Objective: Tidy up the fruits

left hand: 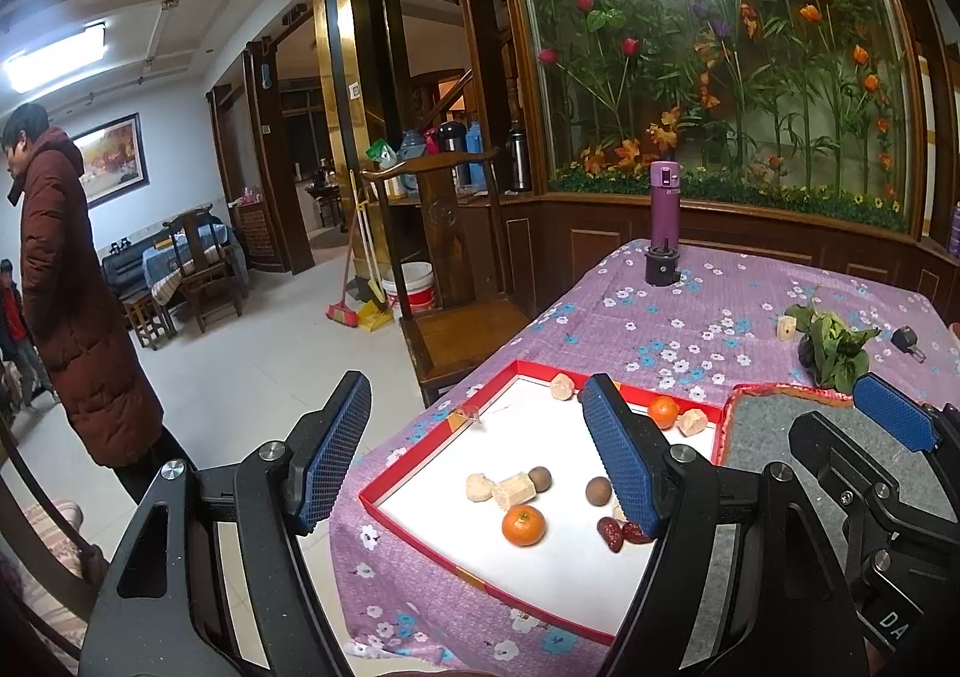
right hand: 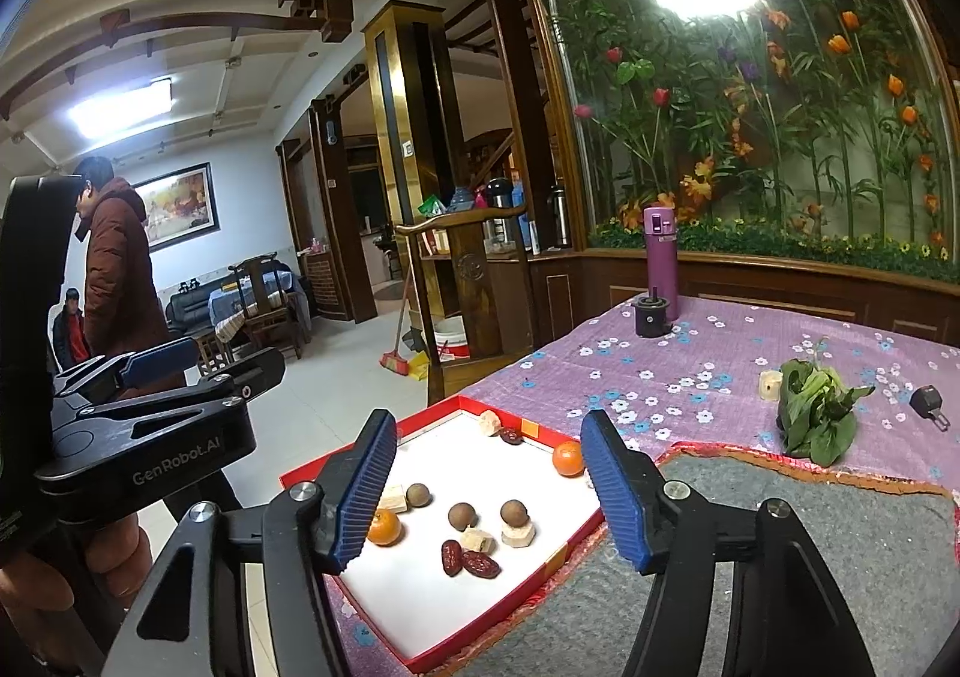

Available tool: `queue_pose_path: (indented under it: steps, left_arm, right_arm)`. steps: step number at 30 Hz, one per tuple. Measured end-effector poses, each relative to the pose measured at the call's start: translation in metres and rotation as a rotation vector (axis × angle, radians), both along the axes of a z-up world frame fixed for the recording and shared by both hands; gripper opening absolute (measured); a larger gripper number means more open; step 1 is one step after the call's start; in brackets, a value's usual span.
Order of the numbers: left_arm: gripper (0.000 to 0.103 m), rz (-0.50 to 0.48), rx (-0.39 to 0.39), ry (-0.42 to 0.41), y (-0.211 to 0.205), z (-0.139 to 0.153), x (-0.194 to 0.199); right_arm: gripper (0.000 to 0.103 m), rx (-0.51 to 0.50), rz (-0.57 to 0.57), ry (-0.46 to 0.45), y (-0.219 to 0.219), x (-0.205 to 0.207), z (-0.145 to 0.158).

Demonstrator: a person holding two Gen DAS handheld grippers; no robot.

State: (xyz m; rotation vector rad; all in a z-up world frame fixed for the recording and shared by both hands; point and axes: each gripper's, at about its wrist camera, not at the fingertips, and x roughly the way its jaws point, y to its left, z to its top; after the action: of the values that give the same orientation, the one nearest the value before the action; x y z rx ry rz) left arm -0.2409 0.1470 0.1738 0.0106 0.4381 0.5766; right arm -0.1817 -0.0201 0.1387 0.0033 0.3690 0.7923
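Right wrist view: both grippers (right hand: 489, 488) open and empty above the red tray (right hand: 432, 404); next, probably grab the near-edge orange (right hand: 384, 527).

Counter (right hand: 720, 371) under purple floral cloth, matt, woven look. Red tray (right hand: 432, 410) cardboard-like, white floor smooth, matt. Grey mat (right hand: 840, 545) felt-like, rough. Tongs: left tongs (left hand: 474, 455) and right tongs (right hand: 489, 488) matt black plastic arms, metal pins, blue ribbed rubbery pads. Chair (left hand: 444, 233) dark polished wood. Purple flask (right hand: 660, 263) smooth, satin.
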Motion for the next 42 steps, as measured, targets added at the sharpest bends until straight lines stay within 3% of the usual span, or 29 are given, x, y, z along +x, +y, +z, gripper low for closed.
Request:
queue_pose_path:
  steps: [42]
  left_arm:
    - [0.074, -0.010, -0.003, -0.012, -0.001, 0.003, -0.006]
  right_arm:
    - [0.068, -0.016, 0.001, 0.010, 0.010, -0.006, 0.003]
